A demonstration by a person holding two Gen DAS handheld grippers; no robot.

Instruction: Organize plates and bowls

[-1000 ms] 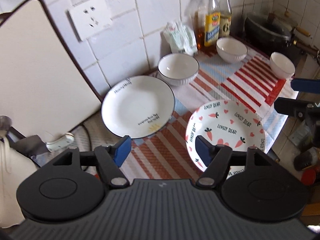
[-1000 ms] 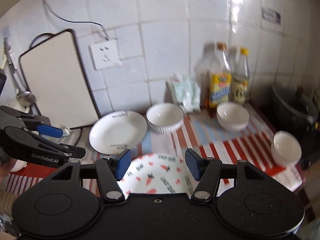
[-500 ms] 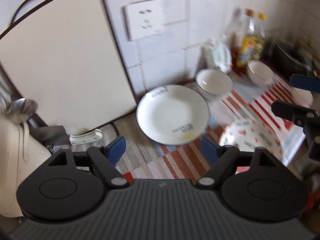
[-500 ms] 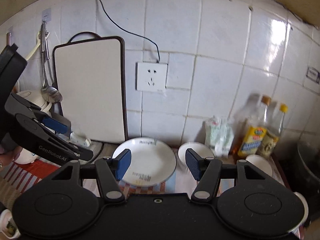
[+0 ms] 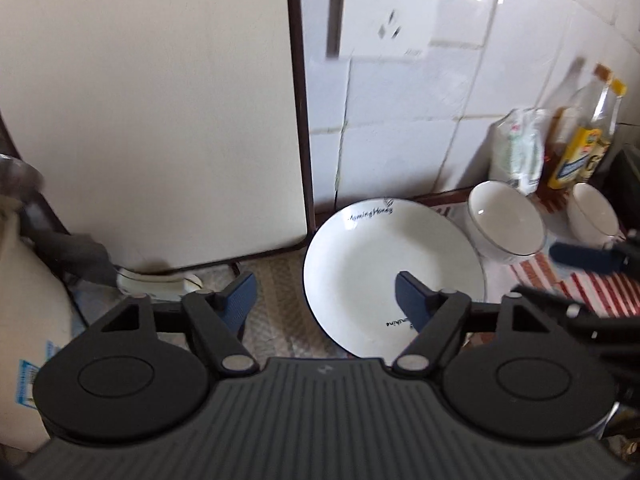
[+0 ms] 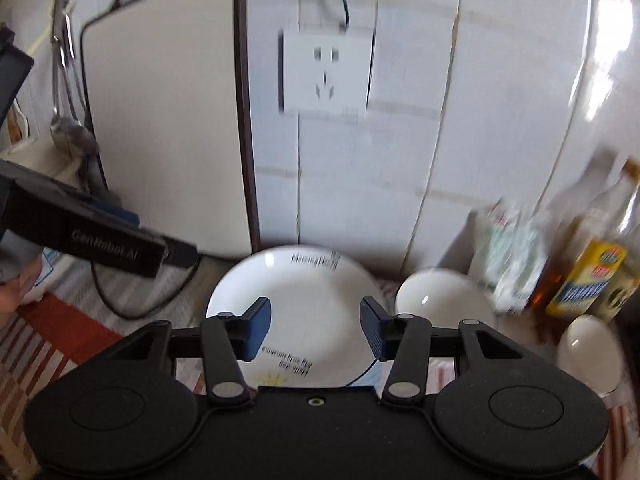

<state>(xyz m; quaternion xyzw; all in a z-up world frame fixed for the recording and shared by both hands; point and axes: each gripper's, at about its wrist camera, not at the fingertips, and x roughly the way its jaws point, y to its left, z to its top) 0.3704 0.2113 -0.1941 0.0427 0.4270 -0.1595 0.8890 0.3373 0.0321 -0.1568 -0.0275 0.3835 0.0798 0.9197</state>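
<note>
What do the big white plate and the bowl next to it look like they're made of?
White plate: likely glazed ceramic, given its smooth glossy face, thin dark rim line and printed lettering. Bowl: likely the same, with a shiny highlight inside and a thin dark rim. Melamine can't be ruled out.

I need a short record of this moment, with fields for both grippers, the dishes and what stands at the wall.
left gripper: open, empty, above the counter
right gripper: open, empty, over the white plate
white plate: flat, dark rim, printed text
bowls: two white ones, near bowl, far bowl, right of the plate
wall: cutting board upright, socket, oil bottles
</note>
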